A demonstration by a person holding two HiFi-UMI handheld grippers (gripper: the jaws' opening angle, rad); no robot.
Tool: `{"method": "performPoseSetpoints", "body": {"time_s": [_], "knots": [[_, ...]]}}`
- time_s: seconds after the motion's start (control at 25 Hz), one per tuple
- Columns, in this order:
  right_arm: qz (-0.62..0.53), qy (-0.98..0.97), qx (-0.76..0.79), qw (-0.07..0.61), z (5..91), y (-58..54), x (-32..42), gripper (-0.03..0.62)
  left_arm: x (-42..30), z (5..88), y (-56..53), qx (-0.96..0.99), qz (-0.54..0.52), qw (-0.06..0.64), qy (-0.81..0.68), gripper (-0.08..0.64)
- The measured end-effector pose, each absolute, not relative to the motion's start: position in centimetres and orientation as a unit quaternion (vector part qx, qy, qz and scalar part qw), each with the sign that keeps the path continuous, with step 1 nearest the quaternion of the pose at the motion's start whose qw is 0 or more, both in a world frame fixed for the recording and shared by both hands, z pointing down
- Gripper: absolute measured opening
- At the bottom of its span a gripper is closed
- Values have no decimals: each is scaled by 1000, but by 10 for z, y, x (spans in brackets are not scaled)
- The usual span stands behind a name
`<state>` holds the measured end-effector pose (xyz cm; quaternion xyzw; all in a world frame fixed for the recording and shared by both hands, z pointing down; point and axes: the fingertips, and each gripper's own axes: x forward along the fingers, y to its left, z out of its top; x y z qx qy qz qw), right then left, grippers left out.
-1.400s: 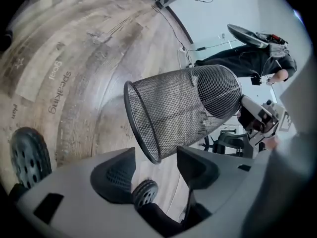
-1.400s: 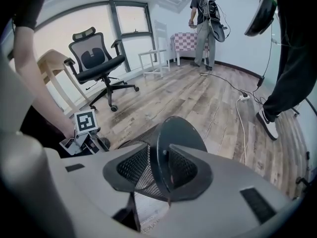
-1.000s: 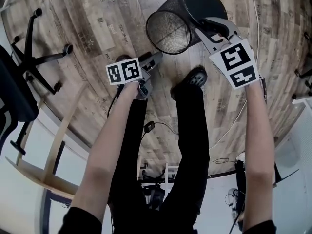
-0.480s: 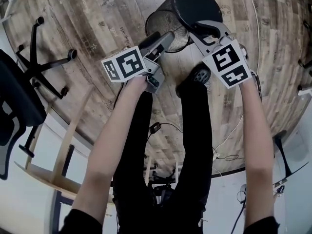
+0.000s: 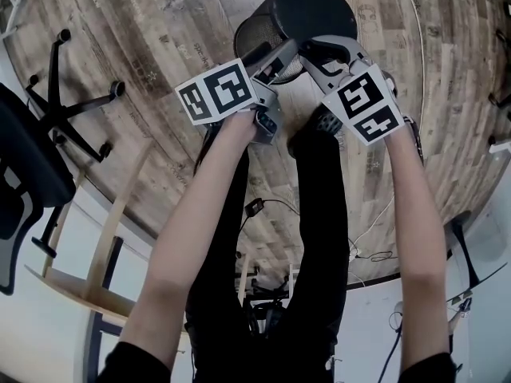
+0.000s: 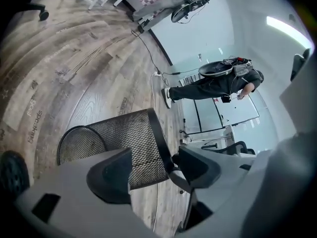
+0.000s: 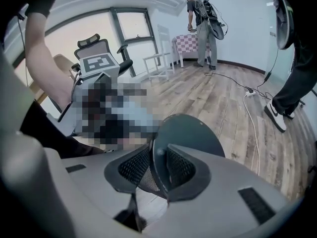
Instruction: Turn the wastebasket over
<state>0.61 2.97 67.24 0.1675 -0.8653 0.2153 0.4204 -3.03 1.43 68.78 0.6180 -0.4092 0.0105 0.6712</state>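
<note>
Right gripper [image 7: 159, 172] pinched base rim of basket [image 5: 307, 6], likely light, stiff mesh; left gripper [image 6: 156, 165] just opened wide, nothing gripped.

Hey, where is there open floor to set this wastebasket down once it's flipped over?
Bare wooden floor lies between the chair base and the wastebasket, and again right of the wastebasket. Nearer the person it is crowded: the shoe and legs stand there.

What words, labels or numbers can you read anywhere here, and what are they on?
Floor planks: faint printed lettering, too blurred to read.
Left marker cube and right marker cube: square patterns only, no words.
Wastebasket: no label visible.
</note>
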Motion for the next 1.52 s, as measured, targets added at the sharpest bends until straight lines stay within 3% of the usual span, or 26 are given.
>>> {"method": "performPoseSetpoints", "body": {"time_s": [0.96,1.28,1.52], "knots": [[235,-875,106,410,671,58,-2,121,-39,697,24,610,22,674,-416,275],[317,-865,178,346,665,34,12,126,-41,699,26,609,30,670,-423,275],[294,-827,223,423,704,28,48,126,-46,700,27,610,35,670,-422,275]]}}
